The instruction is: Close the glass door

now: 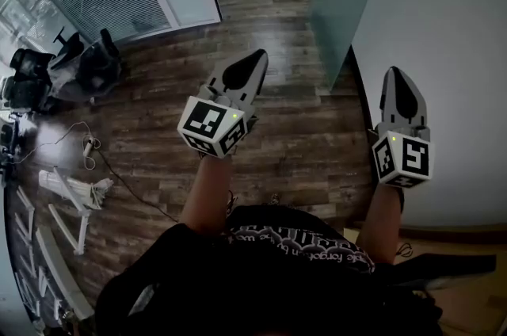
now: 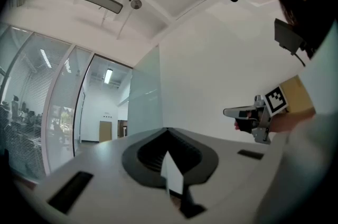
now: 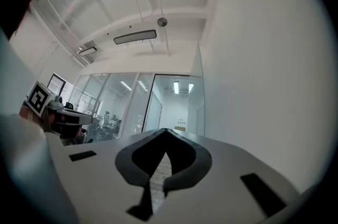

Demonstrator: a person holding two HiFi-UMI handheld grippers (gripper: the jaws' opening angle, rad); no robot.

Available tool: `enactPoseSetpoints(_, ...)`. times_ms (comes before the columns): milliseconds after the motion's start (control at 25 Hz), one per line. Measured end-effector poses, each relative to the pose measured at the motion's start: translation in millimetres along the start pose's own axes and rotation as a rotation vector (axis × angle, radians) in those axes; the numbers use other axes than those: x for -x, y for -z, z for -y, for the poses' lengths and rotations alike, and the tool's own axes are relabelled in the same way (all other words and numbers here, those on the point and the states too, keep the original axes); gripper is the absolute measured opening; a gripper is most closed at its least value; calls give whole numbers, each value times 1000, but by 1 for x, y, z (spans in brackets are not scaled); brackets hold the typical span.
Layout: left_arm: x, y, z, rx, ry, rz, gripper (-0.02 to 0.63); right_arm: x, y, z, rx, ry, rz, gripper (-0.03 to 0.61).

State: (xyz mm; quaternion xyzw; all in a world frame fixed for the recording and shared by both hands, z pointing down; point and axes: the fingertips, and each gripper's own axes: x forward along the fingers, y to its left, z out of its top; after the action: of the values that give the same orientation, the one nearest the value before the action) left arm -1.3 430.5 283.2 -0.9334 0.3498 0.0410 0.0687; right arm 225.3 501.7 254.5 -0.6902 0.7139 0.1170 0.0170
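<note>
Right gripper (image 1: 394, 74) held roughly level close by the white wall (image 1: 451, 49), jaws pressed together w/ nothing in them; its own view shows the tips meeting and only floor thru the slot behind. Left gripper (image 1: 258, 55) is out over the wood floor (image 1: 158, 128), also closed tight and empty, tips together in its own view. Both hands free, so nobody's on the door yet. Glass door (image 1: 344, 1) is the frosted panel ahead, its near edge just left of the right gripper's tip and running on fwd from there. It sits between the two grippers but nearer the right one, no contact w/ either. In the left gripper view the glass door (image 2: 143, 96) stands ahead, apart from the jaws, running alongside the wall. In the right gripper view it's a thin pale strip hugging the wall. Looks swung open along the wall, I'd judge, so the task's at the very start: approach, get a hold or a push on the panel's edge, swing it shut, all to come. No handle visible from here
</note>
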Motion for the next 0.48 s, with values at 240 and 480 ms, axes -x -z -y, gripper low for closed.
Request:
enactPoseSetpoints(240,3,1,0,6,-5,14,2,0,7,0,-20,-15,-10,3)
enactPoseSetpoints(480,3,-2,20,-43,61,74,2,1,15,11,-27,-35,-15,4)
